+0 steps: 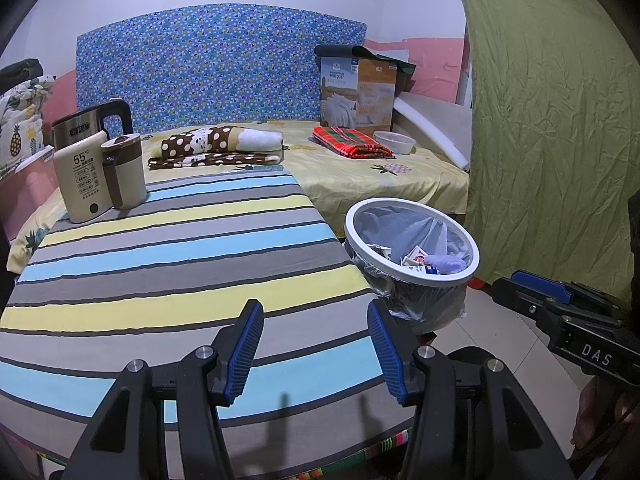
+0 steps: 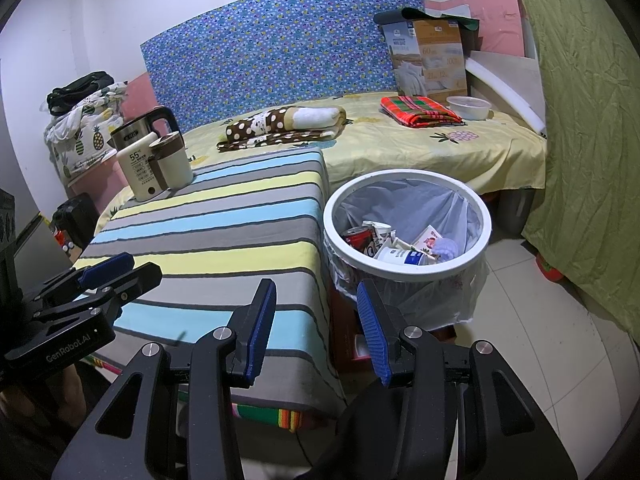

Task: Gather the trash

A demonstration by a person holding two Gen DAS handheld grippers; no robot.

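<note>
Left claw (image 1: 316, 344) agape, empty; right claw (image 2: 316, 328) likewise

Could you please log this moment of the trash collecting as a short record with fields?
table: striped cloth, no loose trash visible on it
on table: kettle, cream appliance, jug at the far corner
bin: white-rimmed bin with a liner, on the floor beside the table
bin contents: red can, cups, cartons
left gripper: open, empty, over the table
right gripper: open, empty, at the table's edge near the bin
</note>
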